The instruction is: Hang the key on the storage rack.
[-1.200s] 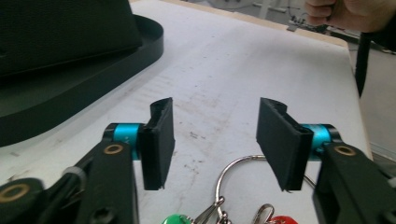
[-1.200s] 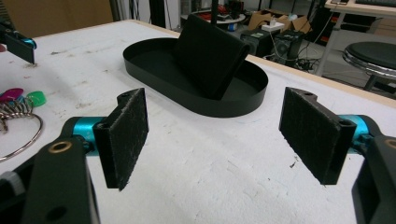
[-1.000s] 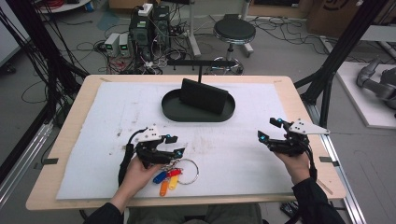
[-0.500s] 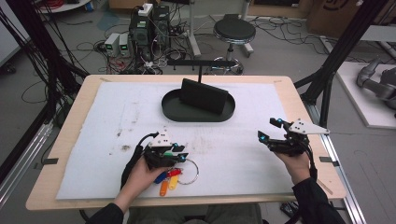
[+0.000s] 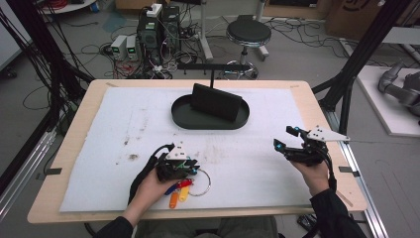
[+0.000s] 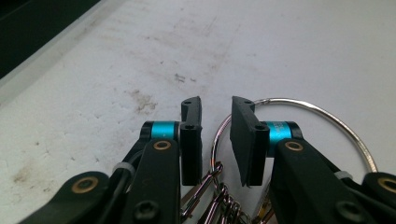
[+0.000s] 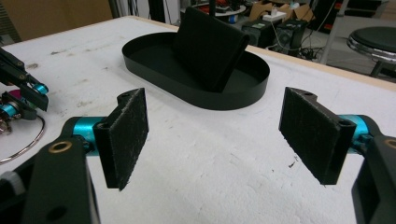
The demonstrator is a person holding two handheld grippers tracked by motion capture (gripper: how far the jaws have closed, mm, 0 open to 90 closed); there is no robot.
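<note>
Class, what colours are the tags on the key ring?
Blue, red, orange and yellow tags, best seen in the high view.

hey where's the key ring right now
In the high view, the key ring lies on the white mat, near the front edge, left of centre, under the left claw.

Black oval tray (image 5: 183,118) on stained white mat (image 5: 124,129); red, blue, orange key tags (image 5: 177,193).

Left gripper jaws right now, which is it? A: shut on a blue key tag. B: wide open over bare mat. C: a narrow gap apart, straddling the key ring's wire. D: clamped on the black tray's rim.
C: in the left gripper view the left gripper has its jaws a narrow gap apart on either side of the key ring wire, not closed on it; the tray sits far off.
</note>
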